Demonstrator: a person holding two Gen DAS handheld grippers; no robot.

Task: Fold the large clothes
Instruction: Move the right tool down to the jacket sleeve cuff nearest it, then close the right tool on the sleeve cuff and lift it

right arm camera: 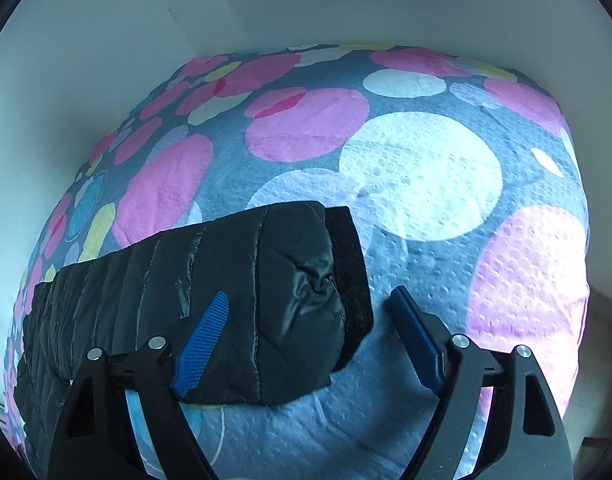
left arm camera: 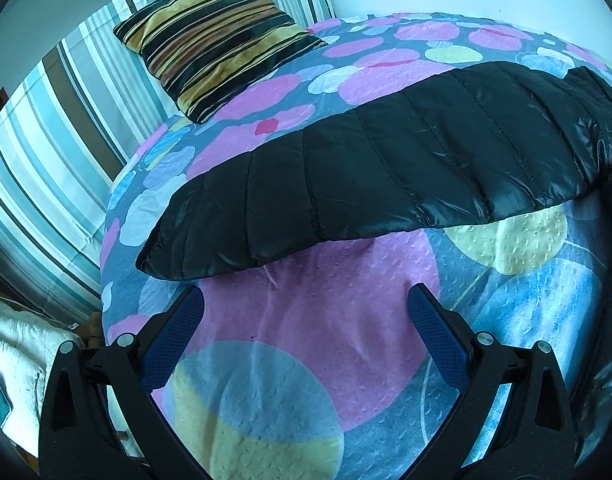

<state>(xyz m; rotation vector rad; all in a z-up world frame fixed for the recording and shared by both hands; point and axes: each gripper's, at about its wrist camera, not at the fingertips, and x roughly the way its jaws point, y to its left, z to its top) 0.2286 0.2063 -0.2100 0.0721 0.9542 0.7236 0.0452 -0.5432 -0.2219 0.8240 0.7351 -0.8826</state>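
Lying between the right gripper's (right arm camera: 308,302) spread jaws, jacket sleeve (right arm camera: 266,288).

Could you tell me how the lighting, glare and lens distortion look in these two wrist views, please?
Left wrist view: strong fisheye bulge curves the bedspread and striped curtain; soft glare streaks on the shiny black jacket sleeve; dark vignette at the corners. Right wrist view: same barrel distortion, a bluish cast, an even light with faint shadow under the sleeve cuff; both images look sharp.
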